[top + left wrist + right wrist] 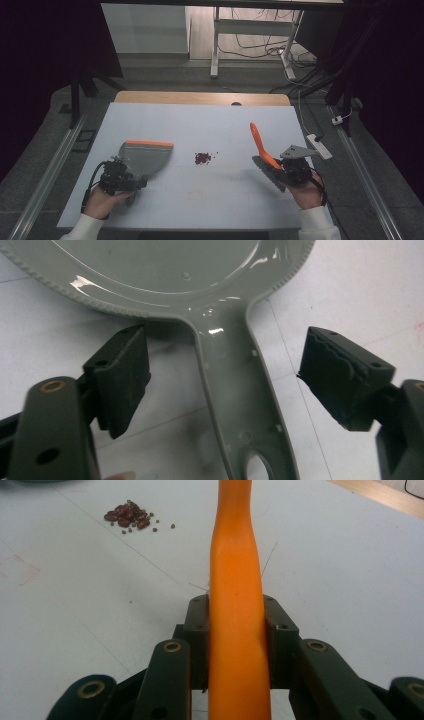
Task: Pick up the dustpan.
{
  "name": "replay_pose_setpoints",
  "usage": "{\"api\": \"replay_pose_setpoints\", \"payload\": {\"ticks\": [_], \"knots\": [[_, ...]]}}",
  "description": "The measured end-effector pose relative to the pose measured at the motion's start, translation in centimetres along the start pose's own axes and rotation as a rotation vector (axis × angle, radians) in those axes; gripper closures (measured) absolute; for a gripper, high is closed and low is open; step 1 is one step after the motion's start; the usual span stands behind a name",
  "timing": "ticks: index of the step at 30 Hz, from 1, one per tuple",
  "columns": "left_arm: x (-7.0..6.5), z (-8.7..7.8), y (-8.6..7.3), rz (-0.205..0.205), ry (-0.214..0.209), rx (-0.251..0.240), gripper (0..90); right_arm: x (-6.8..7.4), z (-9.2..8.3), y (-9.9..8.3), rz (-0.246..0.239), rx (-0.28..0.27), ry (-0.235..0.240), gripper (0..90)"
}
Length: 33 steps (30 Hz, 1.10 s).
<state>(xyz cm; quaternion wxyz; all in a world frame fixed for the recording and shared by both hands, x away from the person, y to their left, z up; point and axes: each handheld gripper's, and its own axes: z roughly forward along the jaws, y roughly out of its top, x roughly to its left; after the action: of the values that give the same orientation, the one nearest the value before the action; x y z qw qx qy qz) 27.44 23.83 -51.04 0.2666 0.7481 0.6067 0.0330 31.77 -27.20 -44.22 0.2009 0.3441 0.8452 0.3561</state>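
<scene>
Grey plastic makes up the dustpan (145, 157), which lies flat on the white surface (210, 127) at the person's left, its orange lip turned away from them. Its handle (240, 390) runs straight down the gap of the left hand-held gripper (121, 179): the jaws stand spread on either side of it, apart from it, neither pad touching the plastic.

At the right, the right hand-held gripper (295, 172) is pinching the orange handle of a hand brush (261, 144), pads pressed against both flanks of the handle. The handle slants up and away toward the middle of the surface; the dark bristle head seems to hang low beside the jaws, though it is dim in the high view.

Between the dustpan and the brush, well apart from both, a small heap of red beans (202, 158) sits on the surface, with a few loose greenish grains scattered at its edge.
</scene>
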Motion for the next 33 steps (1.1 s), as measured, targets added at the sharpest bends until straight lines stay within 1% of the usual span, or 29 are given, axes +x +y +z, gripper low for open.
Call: {"api": "replay_pose_setpoints", "payload": {"ticks": [4,7,9,13,17,19,23,24,26,28,29,30,31,33], "knots": [[0.1,0.3,0.0,-0.013,0.002,-0.015,28.4,-0.1,0.1,-0.1,0.003,-0.001,-0.006,70.1],[0.1,0.5,0.0,-0.018,-0.014,-0.018,29.5,0.0,0.0,-0.1,0.003,-0.005,-0.005,70.1],[0.1,0.6,0.0,-0.020,-0.014,-0.019,32.5,0.0,0.1,-0.1,0.000,-0.008,-0.004,70.1],[0.2,0.7,0.0,-0.022,-0.017,-0.017,34.2,0.0,0.1,-0.1,0.000,-0.001,-0.006,70.1],[0.2,0.8,0.0,-0.033,-0.013,-0.024,37.3,0.1,0.3,-0.1,-0.002,0.003,-0.003,70.1],[0.2,0.8,0.1,-0.038,-0.013,-0.025,40.8,0.1,0.3,-0.1,-0.001,0.002,-0.004,70.1],[0.3,1.0,0.1,-0.050,-0.012,-0.026,44.3,0.0,0.3,-0.1,-0.001,0.003,-0.005,70.1],[0.3,1.0,0.1,-0.053,-0.012,-0.024,46.8,0.1,0.3,-0.1,-0.002,0.003,-0.005,70.1],[0.3,1.1,0.1,-0.061,-0.013,-0.025,47.7,0.1,0.3,-0.1,-0.001,0.003,-0.004,70.1],[0.4,1.1,0.1,-0.070,-0.020,-0.027,50.5,0.1,0.3,-0.1,-0.003,0.005,-0.003,70.1],[0.5,1.1,0.1,-0.074,-0.028,-0.028,50.5,0.1,0.3,-0.1,-0.003,0.005,-0.003,70.1],[0.5,1.1,0.1,-0.078,-0.033,-0.030,53.1,0.1,0.3,-0.1,-0.003,0.006,-0.004,70.1],[0.5,1.1,0.1,-0.080,-0.033,-0.032,53.1,0.1,0.3,-0.1,-0.003,0.006,-0.004,70.1],[0.5,1.0,0.1,-0.087,-0.025,-0.041,57.1,0.1,0.3,-0.1,-0.002,0.007,-0.002,70.1]]}}
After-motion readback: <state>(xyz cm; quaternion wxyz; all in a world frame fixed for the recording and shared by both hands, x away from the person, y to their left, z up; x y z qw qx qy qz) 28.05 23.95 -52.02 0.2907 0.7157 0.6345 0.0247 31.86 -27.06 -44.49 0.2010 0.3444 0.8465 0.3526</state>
